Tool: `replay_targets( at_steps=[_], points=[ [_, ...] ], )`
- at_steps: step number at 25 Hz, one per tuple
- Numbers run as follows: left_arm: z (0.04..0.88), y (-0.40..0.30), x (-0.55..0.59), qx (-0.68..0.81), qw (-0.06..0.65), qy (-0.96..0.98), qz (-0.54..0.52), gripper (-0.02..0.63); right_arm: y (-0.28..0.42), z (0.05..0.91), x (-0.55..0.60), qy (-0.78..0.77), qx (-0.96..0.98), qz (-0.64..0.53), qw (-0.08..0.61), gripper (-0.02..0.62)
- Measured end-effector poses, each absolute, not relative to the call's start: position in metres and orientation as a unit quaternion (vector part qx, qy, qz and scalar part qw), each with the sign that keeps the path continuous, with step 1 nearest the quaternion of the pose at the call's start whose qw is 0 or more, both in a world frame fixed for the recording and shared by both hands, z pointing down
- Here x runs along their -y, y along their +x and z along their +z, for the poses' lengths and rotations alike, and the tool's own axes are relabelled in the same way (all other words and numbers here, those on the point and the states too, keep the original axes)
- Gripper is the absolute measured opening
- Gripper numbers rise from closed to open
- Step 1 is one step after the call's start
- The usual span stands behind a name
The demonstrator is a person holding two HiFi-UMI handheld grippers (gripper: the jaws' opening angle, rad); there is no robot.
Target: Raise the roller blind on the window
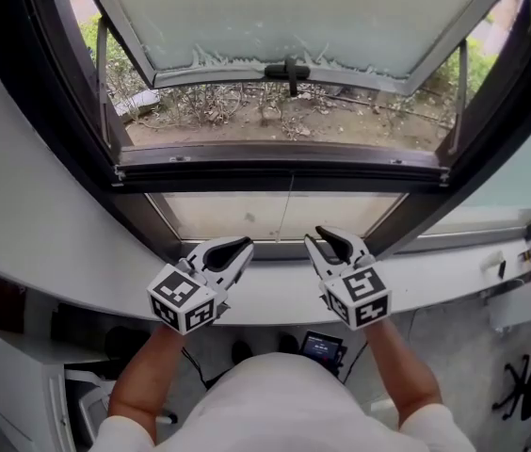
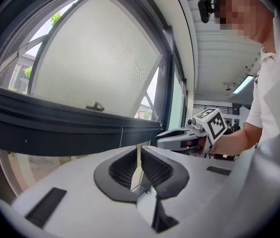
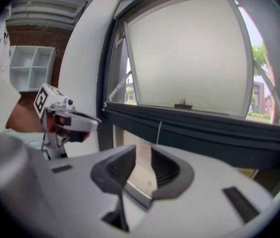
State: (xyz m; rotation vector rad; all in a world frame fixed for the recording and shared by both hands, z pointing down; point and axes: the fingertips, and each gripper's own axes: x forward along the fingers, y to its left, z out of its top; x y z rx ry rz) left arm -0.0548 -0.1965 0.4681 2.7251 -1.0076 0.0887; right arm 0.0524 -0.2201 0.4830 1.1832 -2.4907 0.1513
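Left gripper [image 1: 235,250]: clenched on nothing, jaws all but touching; over the white sill [image 1: 275,295], at 7 o'clock of the cord
Roller blind [image 1: 284,175]: seemingly the dark bar across mid-window, with the pale panel [image 1: 228,217] under it; whether that panel is cloth or glass I cannot tell
Cord [image 1: 288,210]: thin, hanging from the bar's middle toward 6 o'clock, between the two grippers, touched by neither
Right gripper [image 1: 327,243]: released, jaws apart and empty; at 5 o'clock of the cord
Done: both grippers sit close below the cord
Left: judged nearly everything, taking the cord and raising the blind
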Motion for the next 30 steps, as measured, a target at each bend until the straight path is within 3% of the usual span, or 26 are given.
replay_targets(
  at_steps=[10, 23, 30],
  points=[
    [0.443, -0.063, 0.247, 0.364, 0.026, 0.926, 0.098, 0.034, 0.055, 0.46, 0.26, 0.427, 0.868, -0.067, 0.245, 0.091],
    [0.445, -0.046, 0.292, 0.369, -0.089, 0.898, 0.221, 0.114, 0.061, 0.459, 0.306, 0.416, 0.815, -0.197, 0.352, 0.098],
    [0.461, -0.044, 0.308, 0.368, -0.11, 0.881, 0.278, 0.115, 0.057, 0.464, 0.322, 0.401, 0.804, -0.218, 0.381, 0.101]
  ],
)
